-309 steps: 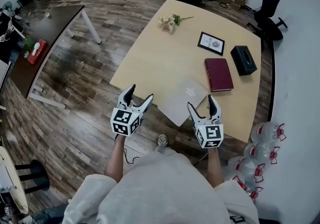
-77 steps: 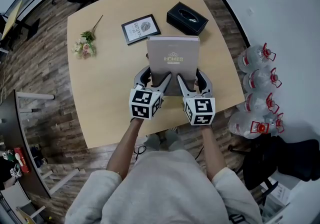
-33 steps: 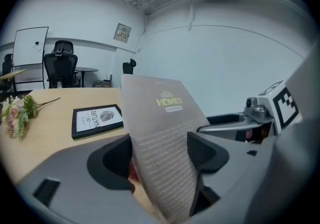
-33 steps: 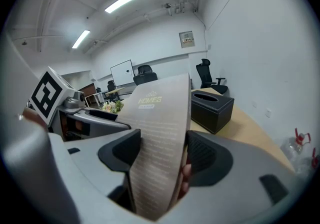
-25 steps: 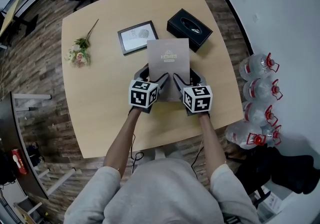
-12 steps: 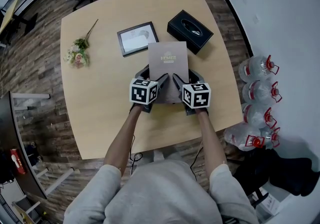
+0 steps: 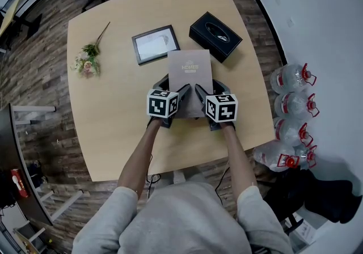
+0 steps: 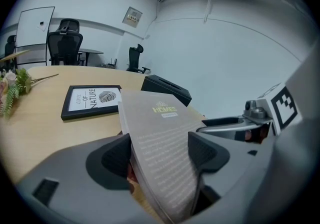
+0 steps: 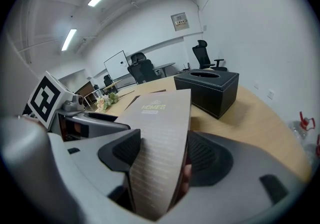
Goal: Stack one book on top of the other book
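A grey book (image 7: 190, 74) titled HOMES lies flat-ish over the table (image 7: 113, 122), near the black box, held at its near edge by both grippers. My left gripper (image 7: 174, 85) is shut on its near left corner, my right gripper (image 7: 209, 86) on its near right corner. In the left gripper view the grey book (image 8: 160, 133) runs between the pads of the left gripper (image 8: 160, 150), and a sliver of the dark red book (image 8: 131, 172) shows just under it. The right gripper view shows the grey book (image 9: 160, 123) in the right gripper (image 9: 162, 153), with red (image 9: 186, 174) beneath. Most of the red book is hidden.
A framed print (image 7: 155, 44) lies left of the books and a black tissue box (image 7: 215, 29) behind them. Flowers (image 7: 86, 61) lie at the table's left. Several water bottles (image 7: 292, 105) stand on the floor by the right edge. Office chairs stand beyond the table.
Both grippers and the grey book have sunk a little toward the table, staying over the same spot. The grip looks the same.
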A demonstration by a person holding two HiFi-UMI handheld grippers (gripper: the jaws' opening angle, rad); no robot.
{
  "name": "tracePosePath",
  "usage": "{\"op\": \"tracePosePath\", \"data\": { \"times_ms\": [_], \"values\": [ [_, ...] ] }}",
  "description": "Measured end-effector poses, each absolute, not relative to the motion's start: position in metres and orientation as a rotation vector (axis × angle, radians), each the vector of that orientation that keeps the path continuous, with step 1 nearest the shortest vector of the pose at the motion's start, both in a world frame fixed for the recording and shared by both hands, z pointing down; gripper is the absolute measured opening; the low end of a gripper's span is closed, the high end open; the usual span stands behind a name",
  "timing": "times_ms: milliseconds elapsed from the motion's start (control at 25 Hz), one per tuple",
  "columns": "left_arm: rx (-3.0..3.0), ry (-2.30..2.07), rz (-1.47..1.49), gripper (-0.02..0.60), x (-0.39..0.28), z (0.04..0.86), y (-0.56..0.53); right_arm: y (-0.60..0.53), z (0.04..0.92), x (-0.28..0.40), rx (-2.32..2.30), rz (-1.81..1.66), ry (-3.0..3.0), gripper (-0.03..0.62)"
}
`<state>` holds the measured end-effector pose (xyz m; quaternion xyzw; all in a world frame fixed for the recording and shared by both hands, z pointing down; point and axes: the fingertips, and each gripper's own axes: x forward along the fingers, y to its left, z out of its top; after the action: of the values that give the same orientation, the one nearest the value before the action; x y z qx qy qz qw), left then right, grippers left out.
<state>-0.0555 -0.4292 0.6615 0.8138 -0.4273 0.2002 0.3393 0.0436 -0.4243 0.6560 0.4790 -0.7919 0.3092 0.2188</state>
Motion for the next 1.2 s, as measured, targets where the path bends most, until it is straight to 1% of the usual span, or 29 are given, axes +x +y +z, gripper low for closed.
{"op": "tracePosePath", "data": {
  "times_ms": [440, 480, 520, 560, 920, 1200],
  "values": [
    [2.102, -1.112, 0.502, 0.351, -0.057, 0.662, -0.43, -0.426, 0.656, 0.044, 1.346, 0.848, -2.203, 0.29],
    [2.101, -1.112, 0.501, 0.353, -0.057, 0.662, -0.43, -0.426, 0.657, 0.045, 1.353, 0.856, -2.201, 0.298],
    [2.102, -1.113, 0.503, 0.353, -0.057, 0.662, -0.43, -0.426, 0.657, 0.046, 1.358, 0.862, -2.199, 0.336],
    [2.103, -1.114, 0.504, 0.356, -0.057, 0.661, -0.43, -0.425, 0.657, 0.046, 1.363, 0.859, -2.198, 0.339],
    [2.141, -1.152, 0.497, 0.356, -0.067, 0.645, -0.429, -0.422, 0.639, 0.058, 1.406, 0.778, -2.219, 0.34],
    [2.203, -1.181, 0.496, 0.354, -0.072, 0.623, -0.416, -0.41, 0.614, 0.067, 1.429, 0.694, -2.258, 0.324]
  ]
}}
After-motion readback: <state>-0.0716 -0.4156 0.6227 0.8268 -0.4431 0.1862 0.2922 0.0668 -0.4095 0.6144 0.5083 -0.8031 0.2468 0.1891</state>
